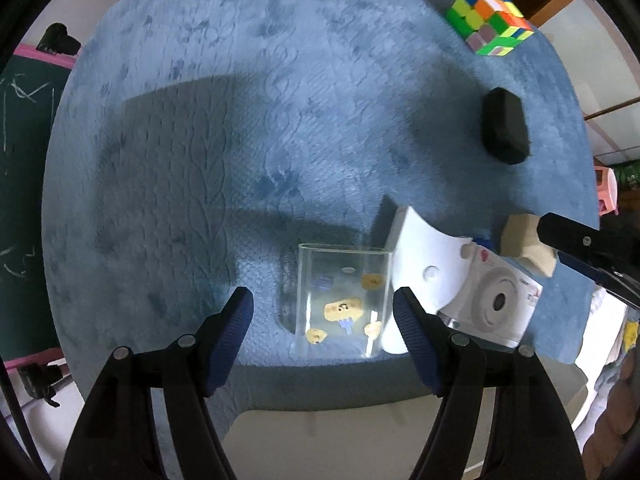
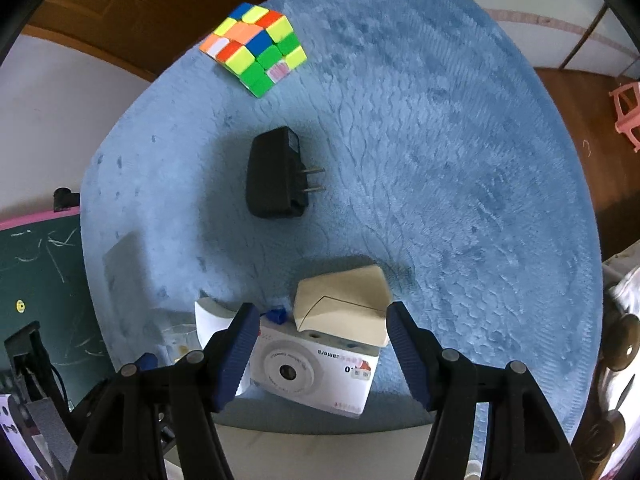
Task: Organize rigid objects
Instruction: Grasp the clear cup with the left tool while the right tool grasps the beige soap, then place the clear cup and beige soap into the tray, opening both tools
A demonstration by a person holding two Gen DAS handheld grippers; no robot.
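A blue fuzzy cloth covers the table. On it stand a clear square container with yellow stickers, a white camera box beside it, and a beige block. Farther off lie a black plug adapter and a colourful puzzle cube. My left gripper hangs open over the clear container, its pads apart from the walls. My right gripper is open above the camera box and the beige block. The adapter and cube lie beyond it.
A green chalkboard with a pink frame stands off the table's left side. A pink stool sits on the wooden floor at the far right. The cloth's near edge runs just under both grippers. The right gripper's arm shows at the left view's right edge.
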